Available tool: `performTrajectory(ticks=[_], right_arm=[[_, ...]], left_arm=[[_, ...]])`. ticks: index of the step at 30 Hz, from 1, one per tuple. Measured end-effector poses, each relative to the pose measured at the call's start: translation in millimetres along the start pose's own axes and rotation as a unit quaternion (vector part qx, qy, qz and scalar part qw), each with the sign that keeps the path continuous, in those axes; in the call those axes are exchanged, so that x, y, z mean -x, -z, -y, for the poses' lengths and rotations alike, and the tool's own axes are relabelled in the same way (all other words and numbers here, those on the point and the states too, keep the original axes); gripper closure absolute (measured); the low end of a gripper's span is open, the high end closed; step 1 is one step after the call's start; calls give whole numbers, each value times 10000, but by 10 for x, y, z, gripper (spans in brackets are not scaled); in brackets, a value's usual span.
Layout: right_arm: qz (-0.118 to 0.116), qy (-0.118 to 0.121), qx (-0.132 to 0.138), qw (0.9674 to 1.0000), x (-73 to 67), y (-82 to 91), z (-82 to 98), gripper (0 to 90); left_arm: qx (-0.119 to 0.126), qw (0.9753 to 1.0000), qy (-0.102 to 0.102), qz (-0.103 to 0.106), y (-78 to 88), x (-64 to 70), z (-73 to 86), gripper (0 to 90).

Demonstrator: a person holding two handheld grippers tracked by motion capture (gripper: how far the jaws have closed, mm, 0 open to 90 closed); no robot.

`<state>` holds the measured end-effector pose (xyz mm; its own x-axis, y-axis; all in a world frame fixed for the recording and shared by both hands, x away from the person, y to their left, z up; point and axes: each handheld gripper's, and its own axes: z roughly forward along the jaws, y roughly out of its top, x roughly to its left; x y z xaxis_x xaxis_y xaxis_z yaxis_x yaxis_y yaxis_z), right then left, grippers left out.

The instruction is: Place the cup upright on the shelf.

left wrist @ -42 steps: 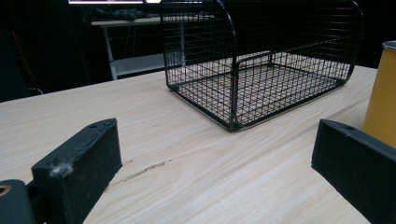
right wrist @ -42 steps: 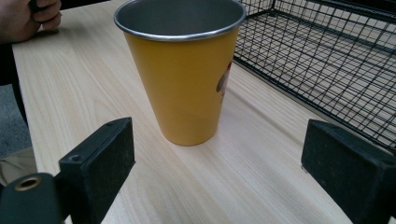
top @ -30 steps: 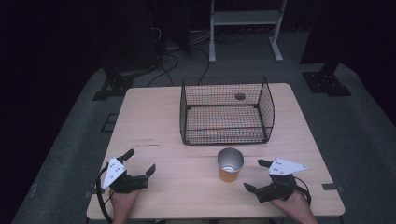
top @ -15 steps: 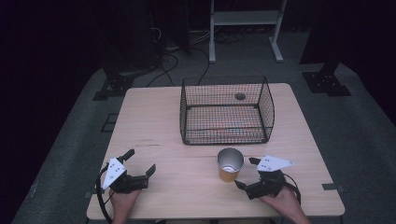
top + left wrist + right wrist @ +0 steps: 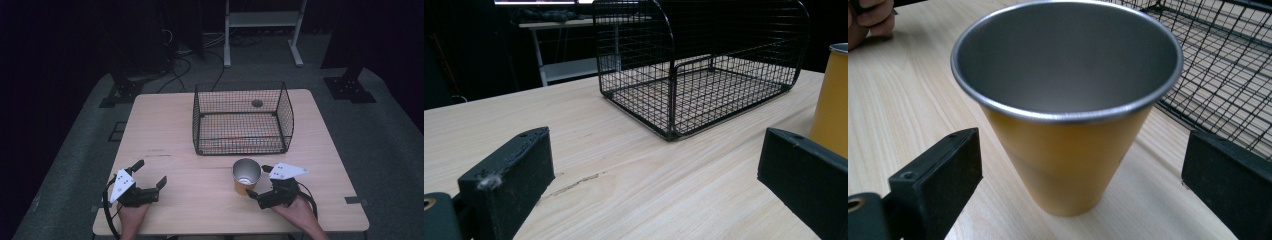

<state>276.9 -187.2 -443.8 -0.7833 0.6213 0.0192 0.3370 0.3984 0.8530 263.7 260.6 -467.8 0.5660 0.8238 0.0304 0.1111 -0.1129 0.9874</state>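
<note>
Dark floor surrounds a pale wooden table [image 5: 200, 130] carrying a wire basket [image 5: 242, 120]. Just before it stands a yellow cup [image 5: 246, 176], upright and empty. The right gripper [image 5: 260, 181] frames the cup, jaws apart; closing off-centre could tip it. The left gripper [image 5: 150, 175] rests apart, jaws spread, holding nothing.

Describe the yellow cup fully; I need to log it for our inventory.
The cup is a tapered tumbler, yellow outside, bare grey metal inside with a rolled silver rim. It looks empty and stands upright on the wooden table, just in front of the wire basket. The right tool brackets it, jaws open, not visibly touching.
</note>
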Motion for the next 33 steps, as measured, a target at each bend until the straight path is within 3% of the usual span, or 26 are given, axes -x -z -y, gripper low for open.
performTrajectory(ticks=[22,33], right_arm=[[-60,29,30,10000,-3,-189,-142,8],[-219,103,52,9997,-29,-266,-211,9]], left_arm=[[2,10000,-5,5,2,4,0,8],[4,10000,-8,12,4,5,-1,9]])
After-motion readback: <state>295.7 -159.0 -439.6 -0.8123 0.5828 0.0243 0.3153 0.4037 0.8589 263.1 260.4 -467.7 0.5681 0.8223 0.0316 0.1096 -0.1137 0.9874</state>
